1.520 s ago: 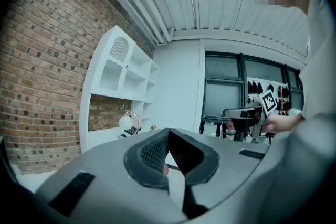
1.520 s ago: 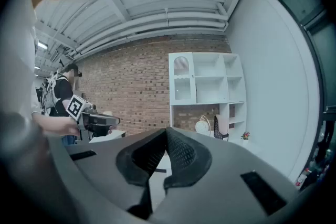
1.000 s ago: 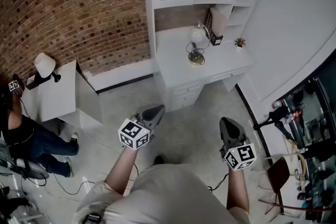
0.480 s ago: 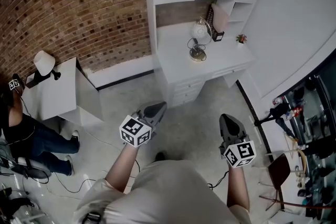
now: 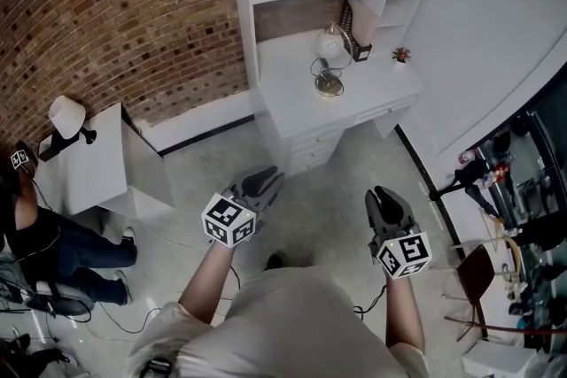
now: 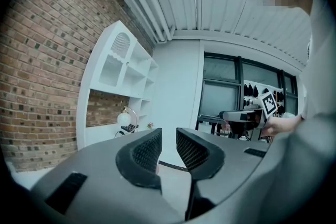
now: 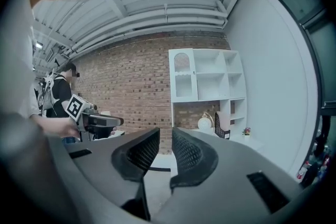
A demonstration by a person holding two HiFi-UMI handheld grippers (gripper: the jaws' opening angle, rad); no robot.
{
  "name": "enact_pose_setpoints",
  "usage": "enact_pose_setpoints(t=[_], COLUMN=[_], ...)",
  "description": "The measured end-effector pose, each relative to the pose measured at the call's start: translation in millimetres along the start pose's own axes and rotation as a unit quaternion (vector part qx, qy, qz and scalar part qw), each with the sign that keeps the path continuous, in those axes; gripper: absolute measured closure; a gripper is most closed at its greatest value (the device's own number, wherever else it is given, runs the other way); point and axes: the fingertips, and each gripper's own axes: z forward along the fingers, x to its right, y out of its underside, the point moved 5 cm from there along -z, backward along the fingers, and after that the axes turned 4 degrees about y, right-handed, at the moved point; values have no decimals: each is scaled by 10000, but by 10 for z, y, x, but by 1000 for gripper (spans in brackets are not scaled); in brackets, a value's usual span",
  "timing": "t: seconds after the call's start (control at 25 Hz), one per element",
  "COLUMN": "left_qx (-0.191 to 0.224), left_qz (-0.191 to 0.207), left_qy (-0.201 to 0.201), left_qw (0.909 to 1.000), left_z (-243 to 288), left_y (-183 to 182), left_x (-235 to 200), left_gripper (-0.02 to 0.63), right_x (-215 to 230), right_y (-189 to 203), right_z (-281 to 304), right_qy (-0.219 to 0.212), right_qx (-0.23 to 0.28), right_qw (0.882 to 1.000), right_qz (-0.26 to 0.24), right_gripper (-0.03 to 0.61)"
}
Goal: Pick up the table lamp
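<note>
**Lining up on the table lamp [image 5: 330, 49] from well back, nothing grasped yet.**
At far left a shaded lamp [image 5: 68, 114] is sitting on a side cabinet [image 5: 89, 162]. The left gripper [image 5: 262, 181] is hovering level, its jaws having just been opening, with nothing between them. The table lamp, probably the target, is standing on the white table [image 5: 288, 93] well ahead. The right gripper [image 5: 383, 197] is likewise just opened and empty, apparently readying a grasp. Two lamps, two grippers.

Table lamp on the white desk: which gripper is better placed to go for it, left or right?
Probably right, narrowly. The right gripper and left gripper both stand far from the table lamp, jaws just opening and empty. In its own view the right has the lamp nearer its jaw line.
</note>
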Motion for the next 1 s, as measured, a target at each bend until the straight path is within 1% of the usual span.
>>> enact_pose_setpoints(t=[0.12,0.2,0.32,0.52,0.72,1.0], left_qx=[9,11,11,-35,-76,-121], left_qz=[-21,-35,-56,-85,-146,-297], left_qy=[99,187,284,418,457,443], left_qw=[9999,9998,9996,9991,9988,9985], left_z=[-9,-13,-39,-93,-118,18], left_y=[7,11,26,69,119,182], left_x=[-66,-102,-161,-236,-349,-438], left_gripper=[500,481,477,477,477,477], right_x=[-53,-96,-164,-245,-279,-184], right_y=[12,10,4,31,58,155], right_z=[48,80,123,167,210,338], right_qy=[42,64,106,237,358,335], right_qx=[-58,-112,-128,-78,-119,-233], right_qw=[10000,9999,9998,9997,9993,9991], right_qz=[2,-52,-107,-60,-7,101], right_gripper=[486,480,471,465,463,463])
